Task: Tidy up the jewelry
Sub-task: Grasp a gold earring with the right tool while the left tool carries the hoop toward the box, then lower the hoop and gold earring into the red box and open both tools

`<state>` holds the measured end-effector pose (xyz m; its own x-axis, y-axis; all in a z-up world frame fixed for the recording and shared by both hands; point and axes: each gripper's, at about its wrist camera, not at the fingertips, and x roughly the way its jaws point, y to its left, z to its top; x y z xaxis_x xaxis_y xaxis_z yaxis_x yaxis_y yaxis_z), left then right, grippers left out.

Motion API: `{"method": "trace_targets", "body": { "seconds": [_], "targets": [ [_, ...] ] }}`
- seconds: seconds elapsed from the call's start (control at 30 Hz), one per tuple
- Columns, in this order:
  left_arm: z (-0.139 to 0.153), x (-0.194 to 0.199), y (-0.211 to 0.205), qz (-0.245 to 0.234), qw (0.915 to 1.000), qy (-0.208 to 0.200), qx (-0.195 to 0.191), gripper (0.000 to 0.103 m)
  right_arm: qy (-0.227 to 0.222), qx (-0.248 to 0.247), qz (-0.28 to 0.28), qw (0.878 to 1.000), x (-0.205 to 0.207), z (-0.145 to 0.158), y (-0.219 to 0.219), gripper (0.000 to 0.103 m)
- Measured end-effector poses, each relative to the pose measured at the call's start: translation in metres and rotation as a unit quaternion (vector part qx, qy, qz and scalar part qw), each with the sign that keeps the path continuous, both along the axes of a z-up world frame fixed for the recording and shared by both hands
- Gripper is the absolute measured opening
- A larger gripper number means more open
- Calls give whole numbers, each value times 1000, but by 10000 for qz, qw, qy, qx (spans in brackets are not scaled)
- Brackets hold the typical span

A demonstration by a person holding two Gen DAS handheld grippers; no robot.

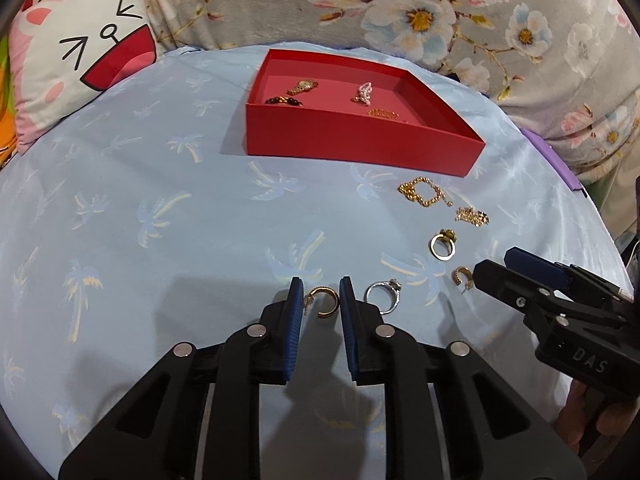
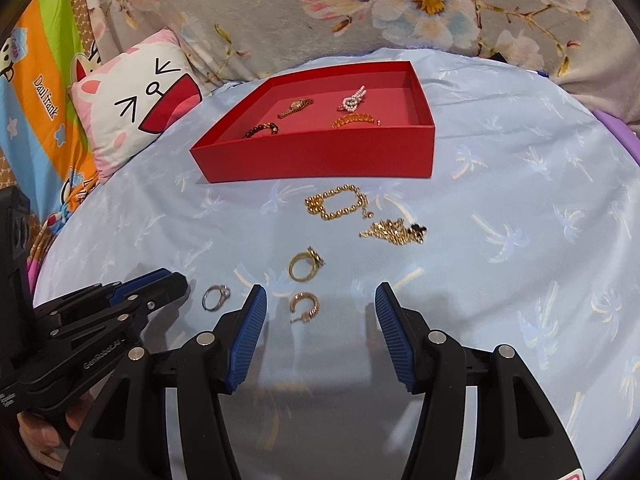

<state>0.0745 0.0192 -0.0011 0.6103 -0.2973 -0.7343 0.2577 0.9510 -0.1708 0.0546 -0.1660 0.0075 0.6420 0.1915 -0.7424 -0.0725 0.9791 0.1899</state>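
Observation:
A red tray (image 1: 352, 144) (image 2: 320, 160) sits on the blue cloth and holds a gold watch (image 1: 301, 87), a dark bead bracelet (image 1: 283, 100), a pearl piece (image 1: 364, 93) and a gold bangle (image 1: 383, 113). My left gripper (image 1: 321, 300) is open, its fingers on either side of a gold hoop earring (image 1: 323, 301). A silver ring (image 1: 383, 294) (image 2: 215, 297) lies just right of it. My right gripper (image 2: 320, 308) is open around a second gold hoop earring (image 2: 305, 305) (image 1: 462, 278). Beyond lie a gold ring (image 2: 305, 266), a gold bead bracelet (image 2: 338, 202) and a gold chain pile (image 2: 394, 231).
A cat-face cushion (image 1: 80, 52) (image 2: 136, 100) lies at the far left. A floral fabric (image 1: 440, 12) rises behind the tray. A purple edge (image 1: 554, 160) shows at the right of the cloth. The right gripper's body (image 1: 560, 304) is close beside the left one.

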Motion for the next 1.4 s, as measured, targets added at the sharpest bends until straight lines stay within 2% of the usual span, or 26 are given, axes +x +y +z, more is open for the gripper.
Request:
{"method": "trace_targets", "body": {
  "seconds": [0.07, 0.27, 0.43, 0.53, 0.83, 1.03, 1.23, 1.4],
  "targets": [
    [3, 0, 3, 51, 10000, -29, -21, 18, -33, -5, 25, 10000, 6, 0, 3, 54],
    [9, 2, 10, 98, 9999, -54, -69, 18, 55, 0, 87, 9999, 27, -6, 9, 39],
    [9, 4, 12, 110, 9999, -53, -116, 18, 180, 5, 92, 9998, 36, -13, 11, 18],
    [10, 6, 13, 125, 9998, -45, -151, 18, 245, 22, 73, 9997, 39, -16, 10, 9],
    [14, 6, 13, 103, 9997, -98, -194, 18, 144, 129, -34, 9998, 32, -11, 3, 9],
    [34, 13, 7, 52, 9993, -294, -222, 18, -190, 294, -162, 9993, 28, 18, -14, 9],
    [68, 46, -12, -66, 9968, -735, -293, 18, -576, 368, -241, 9974, 58, 56, -34, 9],
    [86, 87, -32, -149, 9950, -910, -374, 18, -640, 379, -330, 9967, 96, 63, -40, 9]
  ]
}}
